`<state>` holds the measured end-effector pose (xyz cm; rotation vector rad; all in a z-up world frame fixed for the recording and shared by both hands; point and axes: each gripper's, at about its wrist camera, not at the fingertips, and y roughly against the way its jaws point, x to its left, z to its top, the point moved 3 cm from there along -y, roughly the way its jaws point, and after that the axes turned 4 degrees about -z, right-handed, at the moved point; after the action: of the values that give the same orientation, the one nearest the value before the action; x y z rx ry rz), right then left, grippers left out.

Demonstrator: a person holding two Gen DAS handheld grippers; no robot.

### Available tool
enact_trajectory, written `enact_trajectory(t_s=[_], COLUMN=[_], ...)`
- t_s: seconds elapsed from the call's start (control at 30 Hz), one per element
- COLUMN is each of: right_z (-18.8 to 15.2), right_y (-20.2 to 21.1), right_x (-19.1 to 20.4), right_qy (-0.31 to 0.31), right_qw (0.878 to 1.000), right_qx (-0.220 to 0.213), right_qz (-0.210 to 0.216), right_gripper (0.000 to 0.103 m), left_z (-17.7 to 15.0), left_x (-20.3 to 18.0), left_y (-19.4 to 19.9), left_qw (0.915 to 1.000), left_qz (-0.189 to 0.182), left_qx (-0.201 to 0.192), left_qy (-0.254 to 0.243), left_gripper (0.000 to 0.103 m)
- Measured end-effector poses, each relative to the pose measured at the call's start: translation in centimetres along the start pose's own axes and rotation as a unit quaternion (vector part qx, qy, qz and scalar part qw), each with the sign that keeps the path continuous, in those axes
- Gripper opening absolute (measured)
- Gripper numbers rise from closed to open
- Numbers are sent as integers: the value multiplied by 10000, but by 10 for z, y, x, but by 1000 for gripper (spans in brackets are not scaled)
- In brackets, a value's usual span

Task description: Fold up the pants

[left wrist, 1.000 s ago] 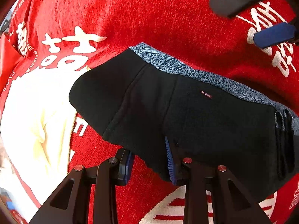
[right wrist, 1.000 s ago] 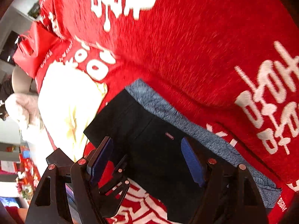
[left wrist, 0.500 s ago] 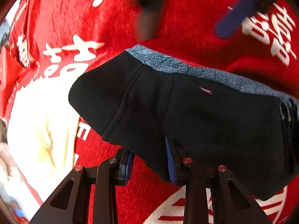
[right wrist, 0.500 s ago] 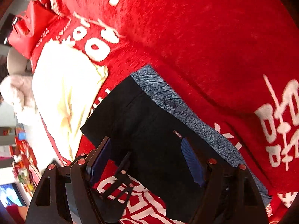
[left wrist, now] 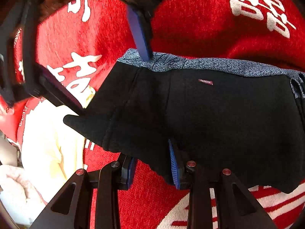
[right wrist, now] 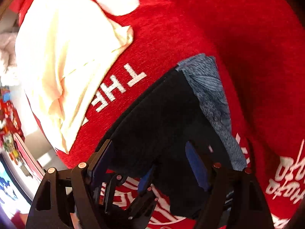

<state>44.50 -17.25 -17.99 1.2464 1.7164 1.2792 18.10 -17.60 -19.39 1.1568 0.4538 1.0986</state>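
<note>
The black pants [left wrist: 219, 114] with a grey-blue patterned waistband [left wrist: 209, 64] lie folded on a red blanket; a small "FASHION" tag [left wrist: 205, 81] shows. My left gripper [left wrist: 152, 167] is open, its fingers straddling the near edge of the pants. My right gripper [left wrist: 112, 72] reaches in from the upper left, open over the left end of the pants, one blue pad [left wrist: 139, 36] touching the waistband. In the right wrist view, the right gripper [right wrist: 150, 164] is open over the pants [right wrist: 162, 118], with the left gripper [right wrist: 131, 189] below.
A red blanket [left wrist: 190, 19] with white lettering covers the surface. A cream cloth [left wrist: 47, 143] lies left of the pants, also in the right wrist view [right wrist: 63, 57]. A pale fluffy item [left wrist: 11, 187] sits at the far left edge.
My right gripper has swung from the upper right across to the left end of the pants and come down over it. The left gripper has stayed at the near edge.
</note>
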Motion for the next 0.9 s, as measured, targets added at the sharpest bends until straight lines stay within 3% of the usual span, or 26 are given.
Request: enact_trajectory(t_s=[0.1, 0.3, 0.4, 0.43, 0.47, 0.5, 0.7, 0.83, 0.9], right_z=[-10, -6, -1, -1, -3, -6, -52, -118, -153], right_y=[16, -4, -35, -39, -40, -37, 10, 40, 53], right_x=[6, 29, 18, 13, 7, 0, -38, -89, -113], right_qy=[201, 550, 416, 374, 219, -62, -257, -846, -1076], right_qw=[9997, 9980, 9951, 9949, 9969, 9967, 9935, 9701, 9536], right_qx=[-121, 302, 727, 749, 734, 728, -470, -1458, -1941], right_qz=[24, -32, -517, -557, -205, 342, 1005, 1744, 2034], right_gripper=[80, 80, 77, 61, 45, 22, 20, 20, 20], left_z=[2, 4, 0, -1, -1, -1, 12, 21, 22], left_x=[-2, -15, -20, -21, -23, -26, -44, -70, -95], left_y=[0, 4, 6, 6, 7, 10, 50, 92, 117], left_qw=[10000, 9994, 9994, 9995, 9994, 9992, 9977, 9930, 9859], left_qz=[58, 288, 286, 228, 219, 276, 158, -73, -67], left_qx=[17, 21, 29, 60, 47, -9, -471, -902, -1205], left_qy=[-6, -202, -205, -208, -250, -298, -458, -765, -1159], left_gripper=[33, 33, 33, 33, 33, 33, 33, 33, 33])
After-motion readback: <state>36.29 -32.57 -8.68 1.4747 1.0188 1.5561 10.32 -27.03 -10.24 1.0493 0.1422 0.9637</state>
